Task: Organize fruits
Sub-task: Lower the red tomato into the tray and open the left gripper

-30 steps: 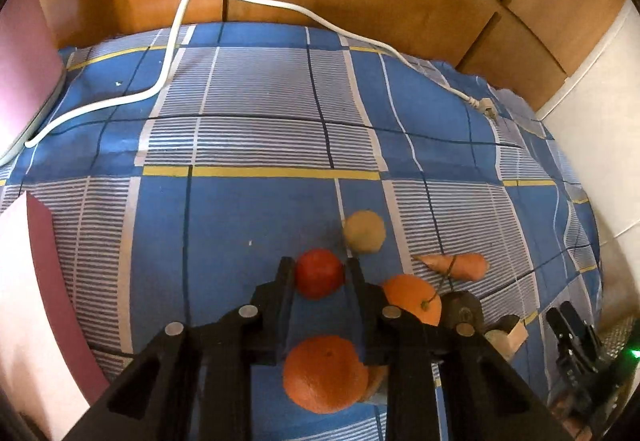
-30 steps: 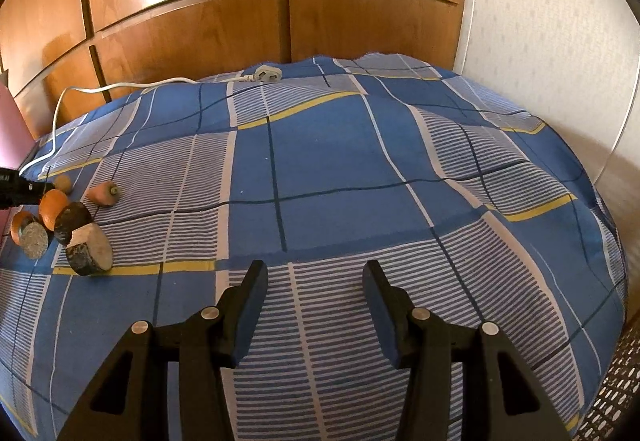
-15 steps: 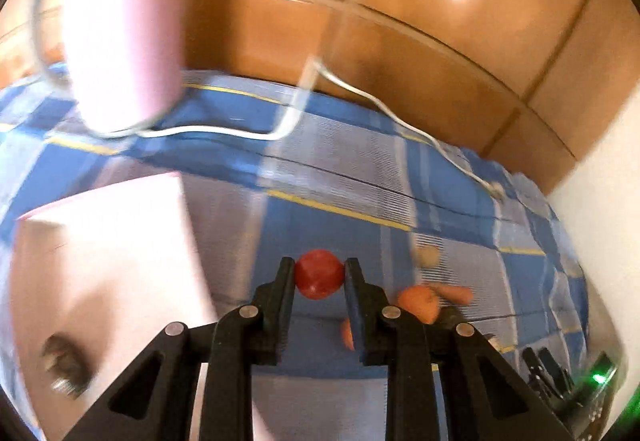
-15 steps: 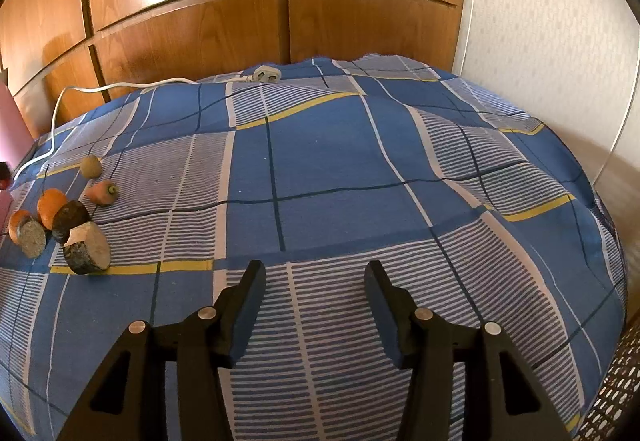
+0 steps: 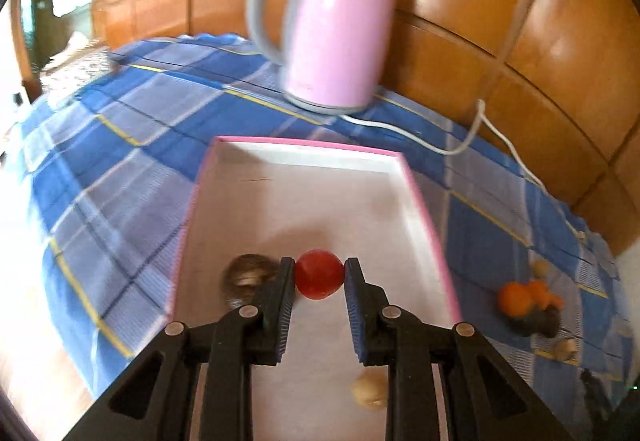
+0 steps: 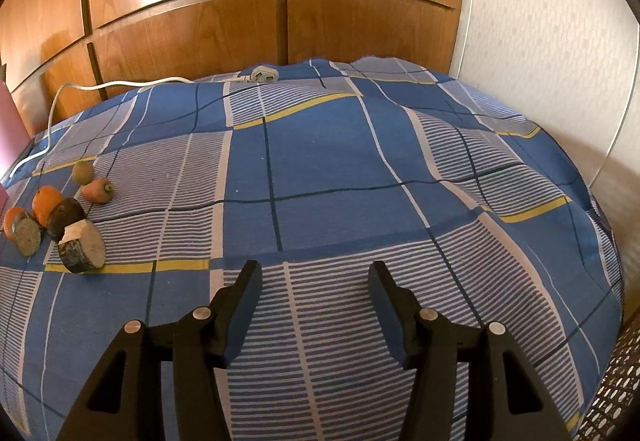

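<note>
The tray [image 5: 308,161] lies on the bed [image 6: 320,161], with the kettle [image 5: 332,29] standing behind it near the bed's far edge. In the tray, a round fruit [image 5: 246,277] sits by the near left wall and a small pale one [image 5: 370,393] by the near right. The cord [image 5: 460,145] trails from the kettle along the far edge to a plug [image 6: 260,75]. Right of the tray, well apart from it, several fruits [image 6: 52,217] cluster together on the bed.
</note>
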`<state>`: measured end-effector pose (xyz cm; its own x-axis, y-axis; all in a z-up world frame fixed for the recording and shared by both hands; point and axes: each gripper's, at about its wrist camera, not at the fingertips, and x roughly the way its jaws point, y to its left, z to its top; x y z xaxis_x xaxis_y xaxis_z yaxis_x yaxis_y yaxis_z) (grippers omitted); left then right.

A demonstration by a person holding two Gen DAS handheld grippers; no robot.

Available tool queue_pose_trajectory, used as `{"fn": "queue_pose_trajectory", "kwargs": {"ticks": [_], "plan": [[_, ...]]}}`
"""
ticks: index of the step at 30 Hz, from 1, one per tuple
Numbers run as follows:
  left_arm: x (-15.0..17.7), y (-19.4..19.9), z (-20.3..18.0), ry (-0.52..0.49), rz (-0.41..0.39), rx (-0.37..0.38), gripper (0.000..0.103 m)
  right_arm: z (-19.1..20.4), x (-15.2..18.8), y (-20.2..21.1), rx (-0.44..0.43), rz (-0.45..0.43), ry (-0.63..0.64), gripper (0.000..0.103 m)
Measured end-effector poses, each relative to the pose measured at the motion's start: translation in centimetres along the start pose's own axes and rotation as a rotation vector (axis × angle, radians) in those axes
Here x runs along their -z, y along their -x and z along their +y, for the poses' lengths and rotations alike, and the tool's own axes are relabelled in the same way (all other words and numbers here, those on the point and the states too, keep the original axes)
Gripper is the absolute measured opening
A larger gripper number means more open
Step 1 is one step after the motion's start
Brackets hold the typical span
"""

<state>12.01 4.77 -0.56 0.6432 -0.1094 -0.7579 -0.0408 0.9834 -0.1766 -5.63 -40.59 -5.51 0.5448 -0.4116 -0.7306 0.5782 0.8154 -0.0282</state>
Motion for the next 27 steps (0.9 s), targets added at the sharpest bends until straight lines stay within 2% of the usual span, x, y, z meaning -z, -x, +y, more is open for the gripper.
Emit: {"fn": "queue_pose_trajectory", "kwargs": {"ticks": [6, 11, 16, 20, 27], "plan": [[0.9, 0.5, 0.8, 0.013, -0.045, -0.054, 0.025, 0.3, 0.0, 0.1, 0.017, -0.001, 0.017, 0.056], [1.4, 0.9, 0.8, 0.028, -0.067, -0.060, 0.028, 0.5, 0.0, 0.1, 0.031, -0.005, 0.031, 0.056], [2.4, 1.6, 1.0, 0.025, -0.079, -0.060, 0.042, 0.7, 0.0, 0.1, 0.044, -0.008, 0.044, 0.056], [3.0, 2.1, 1.3, 0.040, -0.072, -0.058, 0.050, 0.7, 0.0, 0.1, 0.046, -0.009, 0.046, 0.056], [4.0, 3.3, 1.9, 0.068, -0.079, -0.078, 0.072, 0.5, 0.0, 0.1, 0.048, -0.006, 0.035, 0.060]]}}
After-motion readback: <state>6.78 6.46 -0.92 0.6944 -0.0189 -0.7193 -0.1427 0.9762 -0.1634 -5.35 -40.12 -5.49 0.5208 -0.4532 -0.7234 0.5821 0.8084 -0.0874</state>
